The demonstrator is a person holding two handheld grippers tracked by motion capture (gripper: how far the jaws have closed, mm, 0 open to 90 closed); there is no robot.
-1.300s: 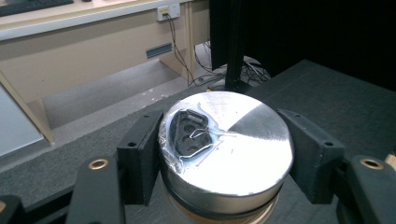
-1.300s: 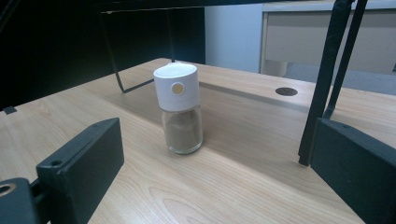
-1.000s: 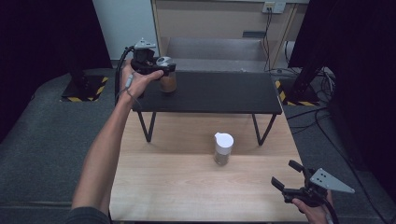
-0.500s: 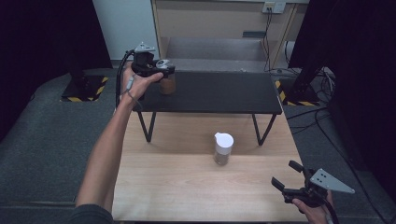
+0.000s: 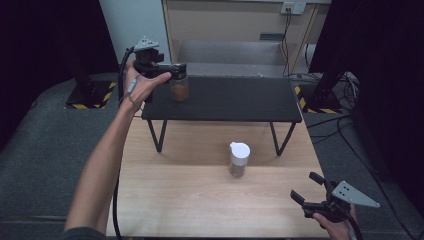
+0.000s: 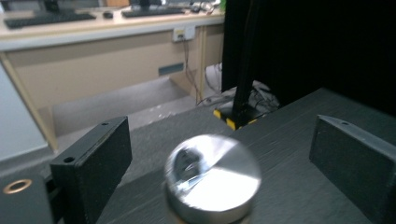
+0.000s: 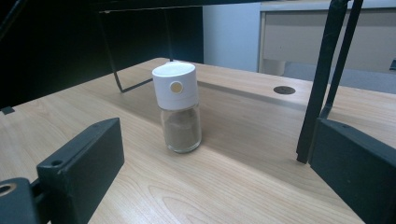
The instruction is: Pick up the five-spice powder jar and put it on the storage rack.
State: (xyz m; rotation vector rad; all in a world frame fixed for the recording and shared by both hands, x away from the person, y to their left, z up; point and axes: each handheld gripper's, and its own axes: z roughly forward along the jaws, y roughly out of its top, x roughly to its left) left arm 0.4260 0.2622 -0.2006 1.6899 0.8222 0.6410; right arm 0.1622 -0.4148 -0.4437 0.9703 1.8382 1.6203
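A: Left gripper view: silver-lidded jar (image 6: pixel 212 177) sits between the jaws, wide gap either side, nothing touching. Lid round, shiny, blurred. The left gripper (image 6: pixel 229 163) is spread apart.

B: High view: the same jar (image 5: pixel 179 87) stands upright at the left end of the black raised shelf (image 5: pixel 235 100), amber-brown contents. The left gripper (image 5: pixel 176 68) is at its lid.

A: Other container?

B: White-capped jar (image 7: pixel 178 108) on the wooden table (image 7: pixel 224 186), upright, glass body about filled with brown powder, small tan dot on the cap. It stands near a shelf leg (image 7: pixel 322 79).

A: Right gripper (image 5: pixel 312 187)?

B: Jaws parted, holding nothing, over the table's near right corner, well apart from the white-capped jar (image 5: pixel 239 159).
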